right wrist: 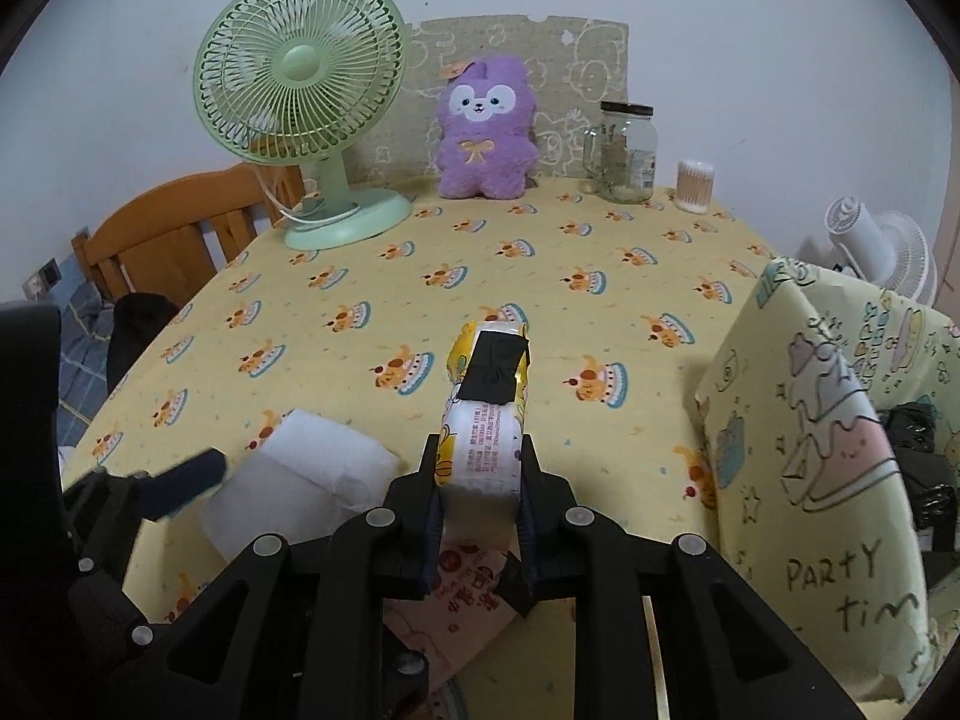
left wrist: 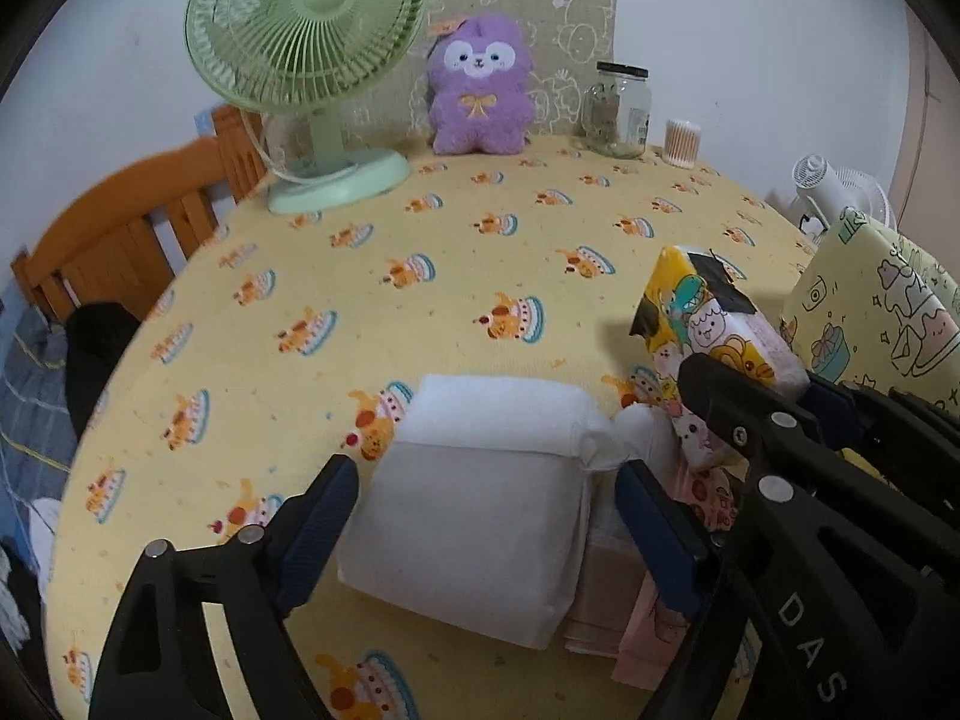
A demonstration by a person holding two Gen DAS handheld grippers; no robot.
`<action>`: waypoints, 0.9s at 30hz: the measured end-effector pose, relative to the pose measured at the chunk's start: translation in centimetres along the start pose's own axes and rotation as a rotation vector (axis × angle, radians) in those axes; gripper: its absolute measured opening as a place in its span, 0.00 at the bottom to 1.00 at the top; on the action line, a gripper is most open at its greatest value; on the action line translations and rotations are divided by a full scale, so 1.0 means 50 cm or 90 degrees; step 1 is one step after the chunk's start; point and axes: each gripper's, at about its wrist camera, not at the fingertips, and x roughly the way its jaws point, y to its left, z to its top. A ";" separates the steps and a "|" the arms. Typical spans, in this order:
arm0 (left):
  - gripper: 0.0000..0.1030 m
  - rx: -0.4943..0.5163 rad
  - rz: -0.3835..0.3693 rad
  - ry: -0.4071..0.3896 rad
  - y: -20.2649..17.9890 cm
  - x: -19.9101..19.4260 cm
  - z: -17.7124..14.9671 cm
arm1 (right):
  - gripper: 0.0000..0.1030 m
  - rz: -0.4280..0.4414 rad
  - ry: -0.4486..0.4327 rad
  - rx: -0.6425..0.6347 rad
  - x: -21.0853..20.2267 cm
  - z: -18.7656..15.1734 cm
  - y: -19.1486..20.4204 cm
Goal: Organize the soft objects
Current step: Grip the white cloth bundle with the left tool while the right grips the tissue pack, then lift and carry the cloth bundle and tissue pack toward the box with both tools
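Note:
A white soft pack (left wrist: 480, 504) lies on the yellow tablecloth (left wrist: 420, 300). My left gripper (left wrist: 486, 534) is open with its fingers on either side of the pack, apart from it. My right gripper (right wrist: 480, 480) is shut on a yellow cartoon-print tissue pack (right wrist: 486, 414) with black tape on top and holds it above the table. The tissue pack also shows in the left wrist view (left wrist: 714, 336), held by the right gripper (left wrist: 750, 414). A pink pack (right wrist: 468, 582) lies under the right gripper. The white pack shows left of it (right wrist: 300, 480).
A yellow patterned gift bag (right wrist: 828, 456) stands at the right. A green fan (right wrist: 300, 96), a purple plush (right wrist: 483, 132), a glass jar (right wrist: 627, 150) and a cotton swab tub (right wrist: 695, 186) stand along the back. A wooden chair (right wrist: 180, 234) is at the left.

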 end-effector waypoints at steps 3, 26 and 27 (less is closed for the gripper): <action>0.85 -0.009 -0.010 0.012 0.004 0.007 -0.001 | 0.23 -0.002 0.001 -0.001 0.005 0.001 0.003; 0.44 0.007 0.019 -0.033 -0.003 -0.036 -0.015 | 0.23 0.006 0.005 0.005 -0.018 -0.012 0.007; 0.44 0.007 0.022 -0.035 -0.003 -0.039 -0.015 | 0.23 0.008 0.003 0.006 -0.021 -0.012 0.007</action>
